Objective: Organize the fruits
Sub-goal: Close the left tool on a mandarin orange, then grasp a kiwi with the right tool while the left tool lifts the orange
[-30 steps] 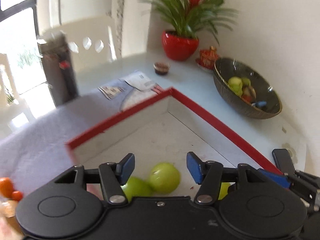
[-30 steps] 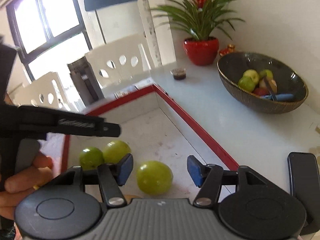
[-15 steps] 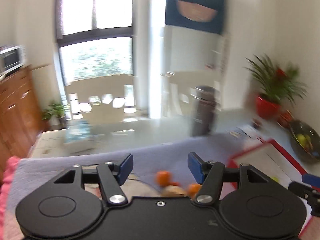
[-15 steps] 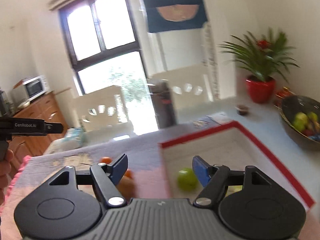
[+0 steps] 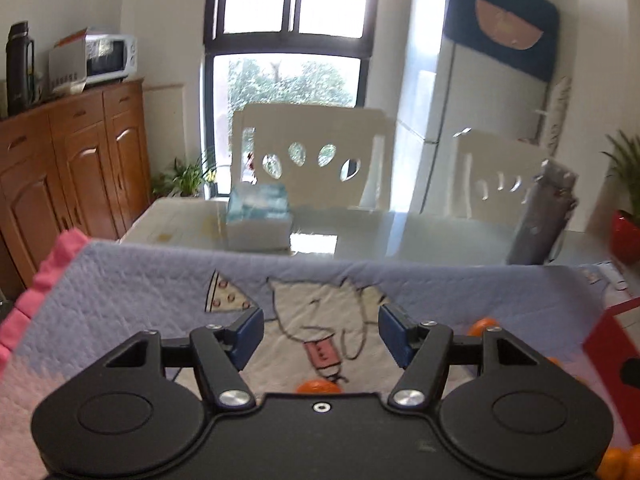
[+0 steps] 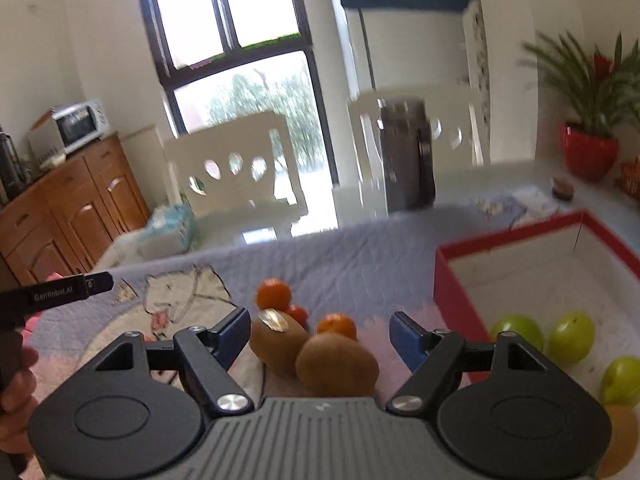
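My left gripper (image 5: 320,332) hangs over a blue cloth (image 5: 140,296) with a cat drawing, its jaws opening and nothing between them. One orange (image 5: 319,386) peeks out just below it and another orange (image 5: 482,326) lies to the right. My right gripper (image 6: 320,336) is also opening, above two brown kiwis (image 6: 338,364) that lie between its fingers untouched. Small oranges (image 6: 273,294) sit just beyond them. Three green apples (image 6: 572,338) rest in the red-rimmed box (image 6: 500,236) at the right.
The left gripper's body (image 6: 56,294) and a hand (image 6: 16,380) show at the left edge. Beyond the cloth stand a tissue pack (image 5: 258,216), a grey flask (image 5: 540,220), white chairs (image 5: 312,160) and a red plant pot (image 6: 588,152).
Both grippers swung left, away from the box with the green apples, to the cloth with kiwis and oranges. Both sets of jaws stand wider than before.
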`<action>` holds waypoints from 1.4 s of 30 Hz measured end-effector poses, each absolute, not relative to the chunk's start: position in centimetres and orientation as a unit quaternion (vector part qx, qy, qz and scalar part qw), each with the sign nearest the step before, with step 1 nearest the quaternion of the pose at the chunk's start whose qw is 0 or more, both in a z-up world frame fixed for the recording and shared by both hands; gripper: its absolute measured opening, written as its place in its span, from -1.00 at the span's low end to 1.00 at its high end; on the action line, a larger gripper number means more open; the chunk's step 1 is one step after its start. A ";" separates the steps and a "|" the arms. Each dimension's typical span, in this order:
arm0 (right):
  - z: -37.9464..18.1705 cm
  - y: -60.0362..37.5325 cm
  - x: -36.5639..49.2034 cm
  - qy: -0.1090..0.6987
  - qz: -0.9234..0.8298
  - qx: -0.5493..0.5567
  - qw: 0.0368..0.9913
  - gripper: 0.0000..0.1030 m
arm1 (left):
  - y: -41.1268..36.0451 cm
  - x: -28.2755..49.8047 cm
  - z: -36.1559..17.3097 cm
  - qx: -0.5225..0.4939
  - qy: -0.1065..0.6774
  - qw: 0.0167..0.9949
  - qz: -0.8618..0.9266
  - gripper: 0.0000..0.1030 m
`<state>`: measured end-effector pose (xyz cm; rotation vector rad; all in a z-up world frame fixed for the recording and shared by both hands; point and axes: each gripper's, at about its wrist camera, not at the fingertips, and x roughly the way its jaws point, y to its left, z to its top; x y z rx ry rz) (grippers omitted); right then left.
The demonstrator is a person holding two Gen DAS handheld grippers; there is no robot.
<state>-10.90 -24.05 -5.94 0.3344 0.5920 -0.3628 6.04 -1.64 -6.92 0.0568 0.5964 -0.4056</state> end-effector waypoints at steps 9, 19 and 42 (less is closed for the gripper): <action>-10.4 -26.3 -8.2 0.313 -0.185 0.223 0.905 0.54 | -0.7 6.8 -10.4 0.017 0.329 0.925 -0.190 0.48; -13.8 -27.2 -7.3 0.349 -0.175 0.250 0.886 0.65 | -2.4 7.8 -13.6 0.028 0.379 0.902 -0.204 0.48; -14.5 -27.3 -7.8 0.339 -0.157 0.275 0.886 0.49 | -2.3 7.9 -13.9 0.022 0.381 0.905 -0.190 0.14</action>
